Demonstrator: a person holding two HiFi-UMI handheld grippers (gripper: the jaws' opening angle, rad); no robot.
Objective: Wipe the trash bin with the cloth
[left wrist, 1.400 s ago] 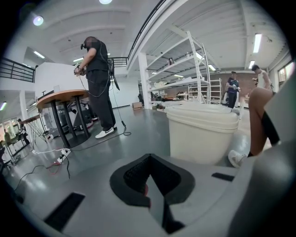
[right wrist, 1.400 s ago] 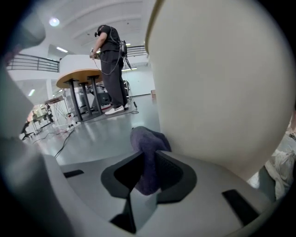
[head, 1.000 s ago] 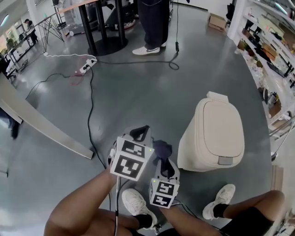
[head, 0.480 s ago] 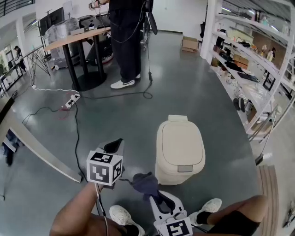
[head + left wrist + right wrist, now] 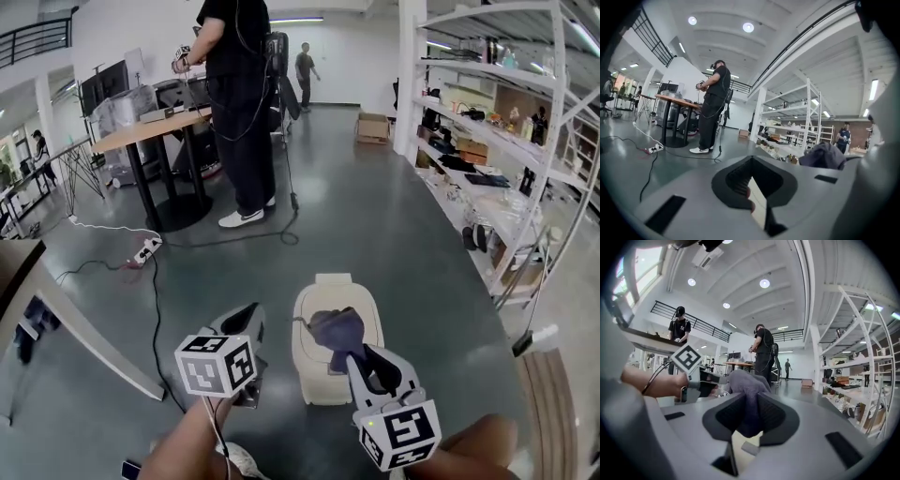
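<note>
A person in black clothes [image 5: 236, 94] stands by a wooden table [image 5: 159, 120]; a white plug strip [image 5: 148, 250] lies on the grey floor [image 5: 375, 216], with a black wire [image 5: 154, 300] running from it; a brown box [image 5: 373, 128] sits far back; tall white shelves [image 5: 497, 131] on the right hold many small things.

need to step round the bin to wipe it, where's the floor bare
Bare floor lies beyond the trash bin, between the standing person and the shelving, up to the cardboard box. Crowded on the left: cables and a power strip by the table.
</note>
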